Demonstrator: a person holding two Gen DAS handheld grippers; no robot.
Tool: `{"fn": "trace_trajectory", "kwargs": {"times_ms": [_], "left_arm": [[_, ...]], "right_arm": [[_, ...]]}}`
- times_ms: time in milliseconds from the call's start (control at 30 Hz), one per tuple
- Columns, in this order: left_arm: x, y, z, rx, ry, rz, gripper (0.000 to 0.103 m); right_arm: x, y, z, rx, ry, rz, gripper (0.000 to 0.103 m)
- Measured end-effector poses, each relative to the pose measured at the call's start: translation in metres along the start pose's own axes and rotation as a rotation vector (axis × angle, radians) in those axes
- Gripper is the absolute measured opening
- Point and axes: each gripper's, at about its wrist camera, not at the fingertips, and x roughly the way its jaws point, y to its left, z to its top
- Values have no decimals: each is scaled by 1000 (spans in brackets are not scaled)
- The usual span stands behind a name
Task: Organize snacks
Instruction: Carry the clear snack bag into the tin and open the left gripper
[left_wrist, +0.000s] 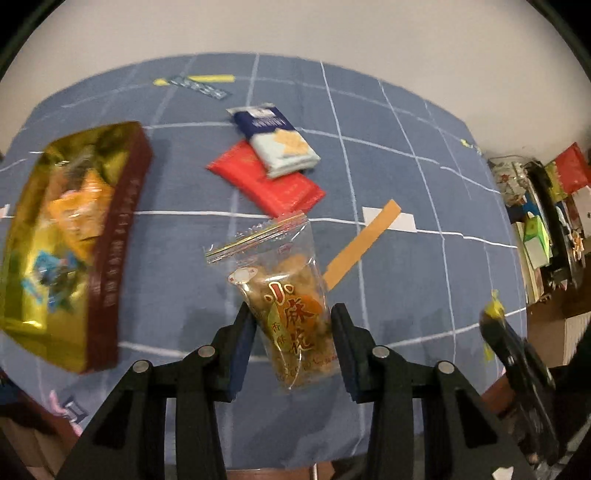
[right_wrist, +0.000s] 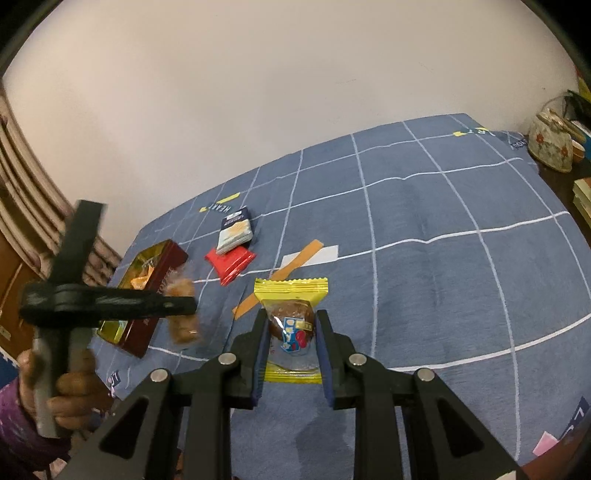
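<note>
Holding a clear bag (left_wrist: 291, 314) of brown twists, the left tongs (left_wrist: 293, 332) were closed on its lower half, the sealed, notched end pointing away from the camera and the bag's long axis running along the fingers. The tin (left_wrist: 107, 258), gold-lined with a dark red wall, lay to the left of those tongs, near them, its long side roughly parallel to the bag; so the coming move, as I judged it, turned on a short carry leftward, and the left hand was plainly the nearer to the tin. The tin already held an orange packet and a blue-wrapped piece. The right tongs (right_wrist: 290, 339) were closed on a yellow-edged packet (right_wrist: 291, 325) with a round brown cake inside, held upright along the fingers; from that view the tin (right_wrist: 162, 273) lay well to the left, beyond the other tongs (right_wrist: 177, 306) and the hand (right_wrist: 70, 391) gripping them. Farther off on the blue checked cloth (left_wrist: 406, 177) a pale cracker pack (left_wrist: 277, 142) rested across a red pack (left_wrist: 266, 181), touching it. On the clear bag large red characters read 小麻花, with 香酥 smaller beside them. The cloth bore the printed word HEART near its far edge. Gold writing along the tin's wall was too blurred to read, and so was the print on the yellow-edged packet.
</note>
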Motion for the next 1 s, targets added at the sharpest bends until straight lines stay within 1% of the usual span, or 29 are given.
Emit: {"fn": "trace_trajectory", "kwargs": {"times_ms": [167,233,367,467,533,667,833,1000], "left_arm": [[-32,18,-20,6,-71,17,38],[-41,31,-23,10,-101,25,38],[-61,49,-32,24,-175,64,38],[-72,67,-37,13,-211,86,38],[-80,82,-40,0,-231,105,38],[-89,106,-44,-9,-269,173,38],[-93,132,-48,-26,-295,206,38],[-91,149,-52,-23,-312,232,38]], "right_arm": [[7,12,-6,-56,2,-24,24],[9,16,-8,-78,1,-41,24],[13,28,-13,-119,-5,-64,24],[13,42,-15,-140,-19,-62,24],[11,52,-14,-141,-27,-37,24],[6,73,-15,-148,-45,0,24],[-3,101,-16,-142,-70,59,24],[-6,130,-23,-180,-87,100,24]]}}
